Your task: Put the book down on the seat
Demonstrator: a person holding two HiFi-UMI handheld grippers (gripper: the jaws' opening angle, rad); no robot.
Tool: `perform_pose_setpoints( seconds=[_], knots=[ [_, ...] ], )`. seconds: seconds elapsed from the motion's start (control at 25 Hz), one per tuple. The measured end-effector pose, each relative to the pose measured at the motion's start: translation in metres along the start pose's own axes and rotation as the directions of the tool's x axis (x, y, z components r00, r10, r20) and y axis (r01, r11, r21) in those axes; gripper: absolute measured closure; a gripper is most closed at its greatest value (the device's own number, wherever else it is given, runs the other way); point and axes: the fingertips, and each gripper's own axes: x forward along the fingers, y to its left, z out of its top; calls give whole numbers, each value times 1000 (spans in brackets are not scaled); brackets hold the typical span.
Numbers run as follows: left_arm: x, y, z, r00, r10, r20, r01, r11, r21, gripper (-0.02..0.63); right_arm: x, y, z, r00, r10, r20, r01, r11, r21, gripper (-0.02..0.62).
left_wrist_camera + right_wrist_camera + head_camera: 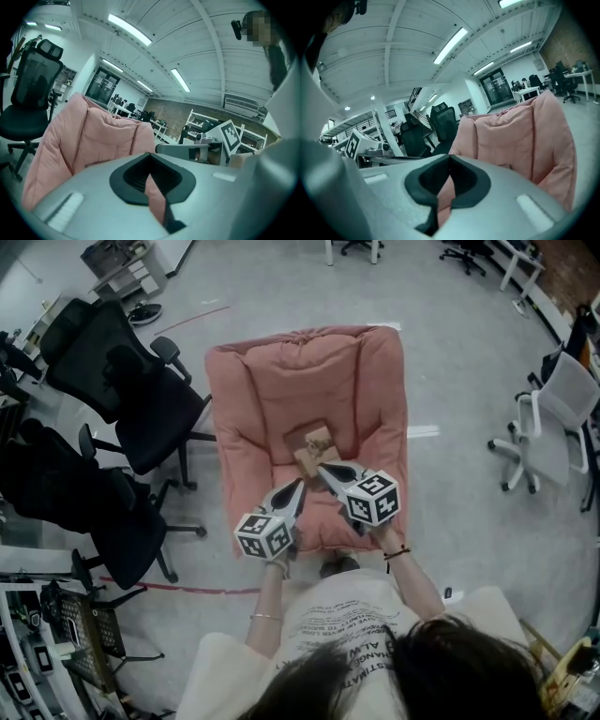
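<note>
Nearest the person, the left gripper (298, 486) has its grey jaws pressed together on nothing, and only pink fabric shows past them. Beside it the right gripper (323, 469) is likewise closed and empty, its tip just beside the near edge of the small tan-brown book (314, 446); whether they touch cannot be told. The book lies flat on the pink padded cushion seat (272, 390), free of both grippers. Beyond, at the left, stand black mesh office chairs (141, 399).
</note>
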Motion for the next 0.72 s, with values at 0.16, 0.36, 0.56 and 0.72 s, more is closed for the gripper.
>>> perform_pose_setpoints(
  seconds=[0.16,0.36,0.56,0.72],
  knots=[
    [2,-2,-1,1000,-1,-7,1,1000,17,612,0,4,3,1000,8,-5,-8,999,-41,594],
    [4,-6,-1,1000,-6,-7,6,1000,29,612,-2,5,1,1000,21,0,-21,999,-41,594],
    [6,-8,4,1000,-8,-1,8,999,41,612,-1,5,5,999,34,5,-34,998,-44,594],
    [7,-8,5,1000,-9,0,9,999,45,612,0,5,6,999,39,5,-39,998,-45,594]
  ],
)
